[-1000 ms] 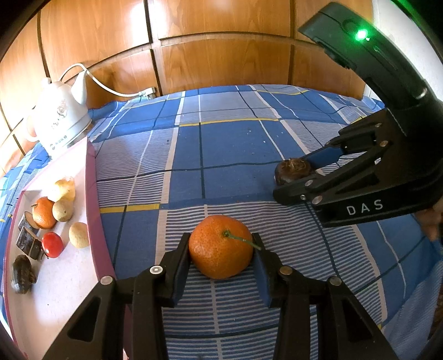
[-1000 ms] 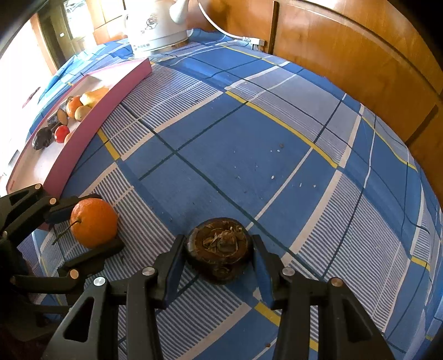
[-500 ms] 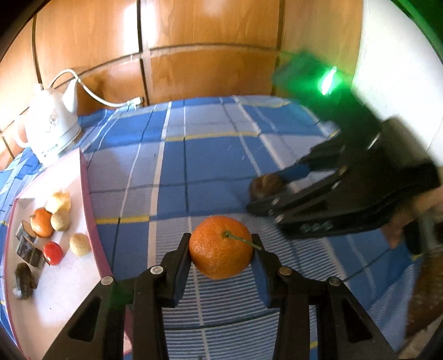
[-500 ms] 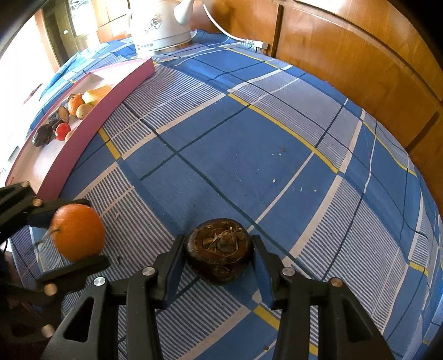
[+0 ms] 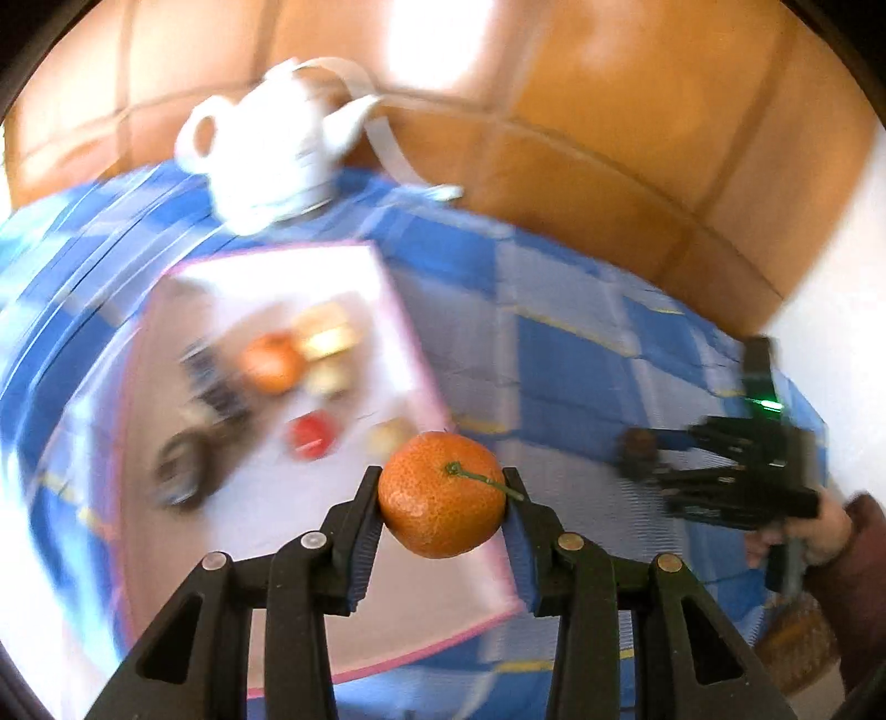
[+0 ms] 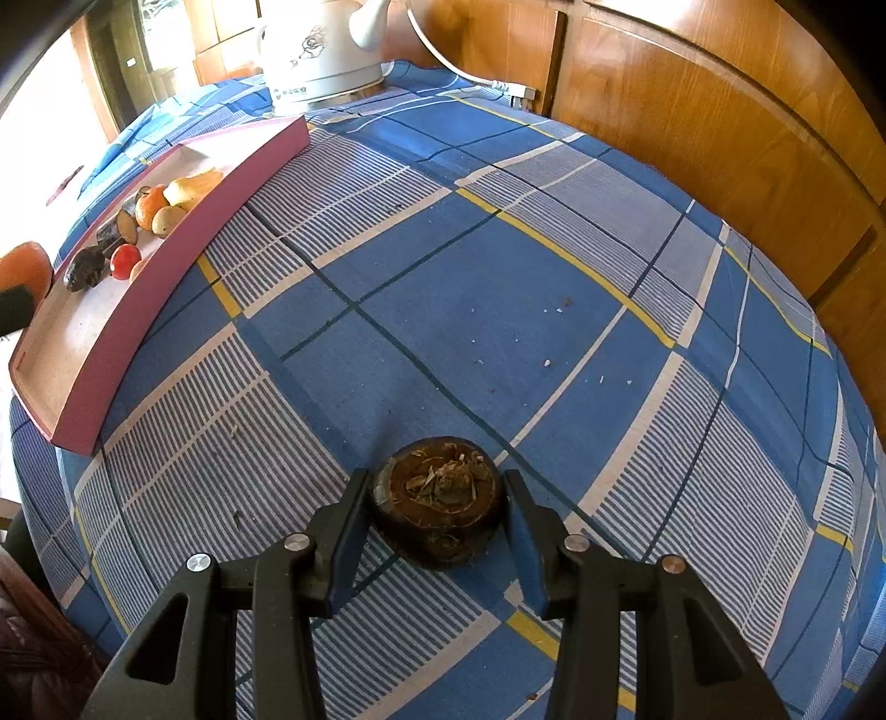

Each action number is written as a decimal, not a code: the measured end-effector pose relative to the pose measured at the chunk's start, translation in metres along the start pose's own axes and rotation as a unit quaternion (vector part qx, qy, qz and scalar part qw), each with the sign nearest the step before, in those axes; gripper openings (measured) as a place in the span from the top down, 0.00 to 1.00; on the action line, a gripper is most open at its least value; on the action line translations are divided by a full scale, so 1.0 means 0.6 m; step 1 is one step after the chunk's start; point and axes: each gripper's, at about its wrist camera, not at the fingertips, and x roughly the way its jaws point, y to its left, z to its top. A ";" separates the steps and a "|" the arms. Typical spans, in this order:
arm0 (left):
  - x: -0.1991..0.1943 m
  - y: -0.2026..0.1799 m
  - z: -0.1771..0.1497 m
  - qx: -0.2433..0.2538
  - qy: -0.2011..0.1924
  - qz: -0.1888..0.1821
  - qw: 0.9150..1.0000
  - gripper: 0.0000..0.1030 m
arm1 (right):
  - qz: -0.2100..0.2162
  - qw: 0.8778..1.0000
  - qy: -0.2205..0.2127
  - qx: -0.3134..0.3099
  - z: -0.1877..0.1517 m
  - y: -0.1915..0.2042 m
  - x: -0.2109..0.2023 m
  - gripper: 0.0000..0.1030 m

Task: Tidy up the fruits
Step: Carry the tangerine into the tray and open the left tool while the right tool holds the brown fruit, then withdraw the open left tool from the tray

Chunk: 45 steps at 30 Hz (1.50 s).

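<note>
**Mandarin Held Over Tray; Brown Fruit Between Right Fingers**

Left gripper: closed on mandarin, pads pressed to both sides, stem facing camera. Held clear of the cloth, over the near right corner of the pink tray. Beyond, blurred in tray: orange, red tomato, pale and dark fruits.

Right gripper: fingers on either side of brown fruit, which rests on the checked cloth. Pads at or just beside its sides; contact cannot be told. Farther left: tray with fruit in a cluster. Farthest: white kettle, at the cloth's far edge, before wood panels.
</note>
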 end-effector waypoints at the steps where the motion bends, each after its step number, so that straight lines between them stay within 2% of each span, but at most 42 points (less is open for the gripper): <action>1: 0.005 0.023 -0.001 -0.018 0.013 0.008 1.000 0.60 | 0.000 1.000 0.000 0.000 0.000 0.000 0.000 0.55; 7: 0.042 0.101 0.000 -0.080 0.057 0.048 0.994 0.60 | -0.003 1.000 0.000 0.002 0.001 0.000 0.000 0.55; 18: 0.101 0.127 0.051 -0.061 0.049 0.109 0.991 0.61 | -0.004 1.000 0.000 0.005 0.001 0.001 0.000 0.55; 23: 0.113 0.132 0.067 -0.062 0.048 0.110 0.991 0.59 | -0.003 1.000 0.000 0.006 0.000 0.003 0.000 0.55; 25: 0.108 0.128 0.062 -0.060 0.045 0.108 0.991 0.57 | -0.003 1.000 0.000 0.005 0.001 0.003 0.000 0.55; 28: 0.089 0.124 0.055 -0.059 0.028 0.103 0.993 0.48 | -0.001 1.000 0.001 0.007 0.001 0.002 0.001 0.55; 37: 0.037 0.107 0.028 -0.061 -0.006 0.109 0.992 0.46 | -0.002 1.000 0.001 0.010 0.001 0.001 0.002 0.55; 45: 0.002 0.092 0.003 -0.057 -0.033 0.130 0.989 0.45 | -0.005 1.000 0.000 0.007 0.002 0.002 0.002 0.55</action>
